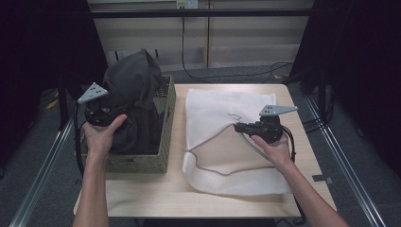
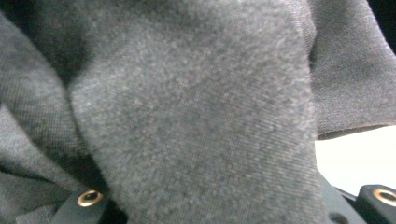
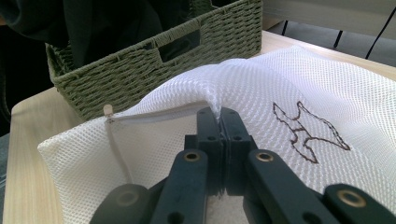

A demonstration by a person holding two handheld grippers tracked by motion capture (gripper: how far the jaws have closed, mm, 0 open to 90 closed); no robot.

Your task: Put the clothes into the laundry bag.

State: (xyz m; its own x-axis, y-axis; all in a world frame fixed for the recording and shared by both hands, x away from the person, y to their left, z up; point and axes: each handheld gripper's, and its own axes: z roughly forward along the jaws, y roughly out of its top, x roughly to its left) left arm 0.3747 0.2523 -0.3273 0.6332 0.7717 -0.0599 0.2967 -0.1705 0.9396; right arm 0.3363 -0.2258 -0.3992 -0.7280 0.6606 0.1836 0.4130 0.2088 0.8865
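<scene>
A dark grey garment [image 1: 132,94] rises in a bunch out of the green woven basket [image 1: 169,109] at the left of the table. My left gripper [image 1: 122,111] is shut on its cloth, and the grey fabric [image 2: 196,102] fills the space between the jaws. A white mesh laundry bag [image 1: 222,101] lies flat in the middle of the table. Its zipped mouth is pulled open toward the person. My right gripper [image 1: 238,126] is shut on the upper edge of that mouth [image 3: 212,105] and holds it lifted, jaws pressed together [image 3: 219,119].
The basket wall [image 3: 154,70] stands just left of the bag. The bag has a zip pull [image 3: 108,112] and a brown stitched figure [image 3: 308,133]. Bare wooden table [image 1: 156,196] runs along the front edge. Cables [image 1: 227,74] lie on the floor behind.
</scene>
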